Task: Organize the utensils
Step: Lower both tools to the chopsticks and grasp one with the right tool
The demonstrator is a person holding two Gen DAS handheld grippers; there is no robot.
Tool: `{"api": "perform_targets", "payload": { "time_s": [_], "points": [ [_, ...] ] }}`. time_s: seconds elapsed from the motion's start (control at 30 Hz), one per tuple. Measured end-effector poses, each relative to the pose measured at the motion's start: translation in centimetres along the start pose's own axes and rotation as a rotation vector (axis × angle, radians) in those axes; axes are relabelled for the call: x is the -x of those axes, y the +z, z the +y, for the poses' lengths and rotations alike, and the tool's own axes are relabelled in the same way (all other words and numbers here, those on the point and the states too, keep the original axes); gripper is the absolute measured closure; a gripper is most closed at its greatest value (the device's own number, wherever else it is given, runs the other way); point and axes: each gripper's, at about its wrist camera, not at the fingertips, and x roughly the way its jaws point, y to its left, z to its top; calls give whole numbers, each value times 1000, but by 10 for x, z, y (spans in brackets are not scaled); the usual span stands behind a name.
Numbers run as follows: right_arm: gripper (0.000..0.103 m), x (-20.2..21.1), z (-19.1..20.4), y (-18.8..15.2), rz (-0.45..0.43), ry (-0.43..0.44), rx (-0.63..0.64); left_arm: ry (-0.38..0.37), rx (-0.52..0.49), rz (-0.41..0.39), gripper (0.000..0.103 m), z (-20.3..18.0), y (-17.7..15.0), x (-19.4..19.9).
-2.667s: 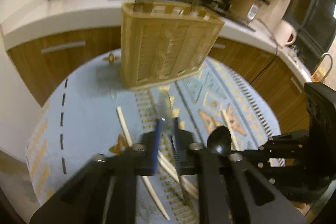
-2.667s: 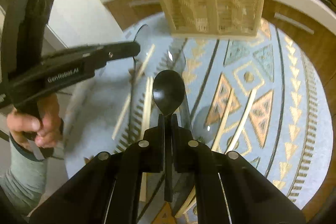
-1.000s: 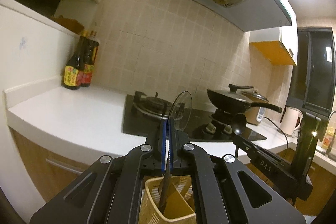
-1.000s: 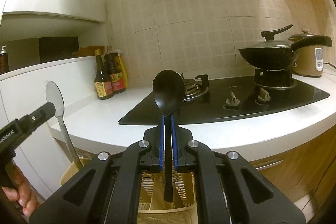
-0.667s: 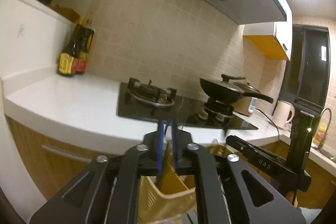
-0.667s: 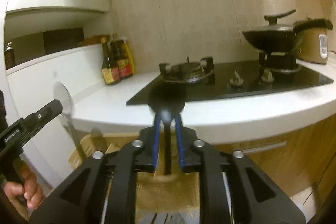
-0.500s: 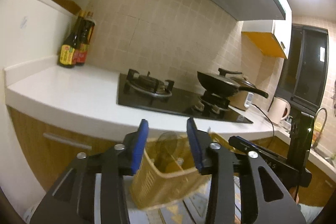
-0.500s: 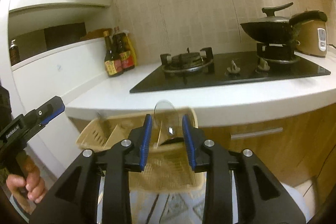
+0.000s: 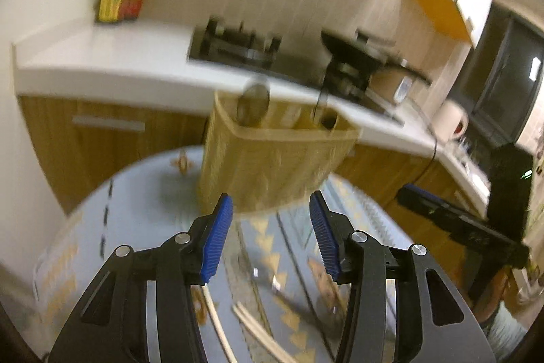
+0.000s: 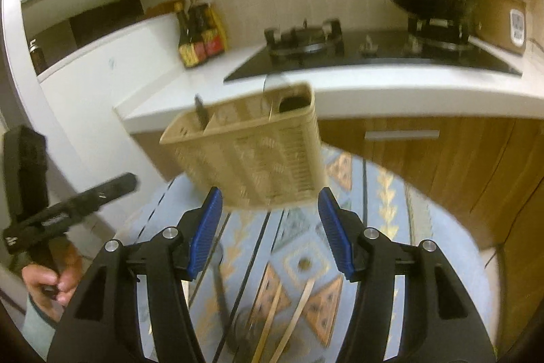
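A woven utensil basket stands at the far side of the round table. A clear spoon and a black spoon stand in it. My left gripper hangs in front of the basket, its jaws opening with nothing between them. My right gripper is beside it, its jaws also opening and empty. Pale chopsticks and a dark-handled spoon lie on the blue patterned cloth below the grippers.
Behind the table runs a white counter with wooden cabinets below. It carries a gas hob, a black wok, a rice cooker and sauce bottles. A person's hand grips the left tool.
Both grippers were shut on spoons above the basket. They have let go, the spoons now stand in the basket, and both grippers have pulled back and tilted down toward the table.
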Motion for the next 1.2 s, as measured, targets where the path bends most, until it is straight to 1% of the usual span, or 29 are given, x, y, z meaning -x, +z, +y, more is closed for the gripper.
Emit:
{"api": "perform_targets", "payload": {
  "time_s": [0.07, 0.13, 0.2, 0.23, 0.33, 0.4, 0.6, 0.8, 0.87, 0.9, 0.97, 1.1, 1.2],
  "points": [
    [48, -2, 1, -7, 63, 9, -5, 18, 20, 66, 57, 3, -7, -12],
    [48, -7, 2, -13, 122, -5, -3, 31, 52, 142, 57, 7, -16, -28],
    [48, -16, 1, -22, 201, -13, -8, 29, 92, 193, 57, 12, -21, -41],
    [48, -23, 0, -28, 254, -19, -19, 26, 109, 217, 57, 15, -23, -48],
    [48, -35, -3, -42, 358, -18, -49, 47, 129, 264, 57, 18, -28, -62],
    [48, -40, -5, -49, 402, -22, -58, 64, 137, 299, 57, 20, -30, -71],
    [49, -49, -8, -59, 480, -44, -65, 101, 158, 348, 57, 21, -34, -88],
    [50, -54, -14, -61, 507, -77, -70, 104, 202, 338, 57, 22, -35, -97],
    [50, -56, -15, -61, 512, -85, -68, 117, 201, 343, 57, 19, -35, -102],
    [51, -57, -15, -61, 517, -90, -66, 128, 192, 349, 57, 17, -36, -105],
    [58, -60, -18, -62, 530, -94, -67, 146, 168, 350, 56, 11, -37, -110],
    [65, -69, -25, -62, 561, -93, -96, 187, 104, 351, 55, -6, -38, -116],
    [67, -73, -29, -61, 574, -98, -111, 217, 50, 348, 55, -16, -40, -120]
  ]
}}
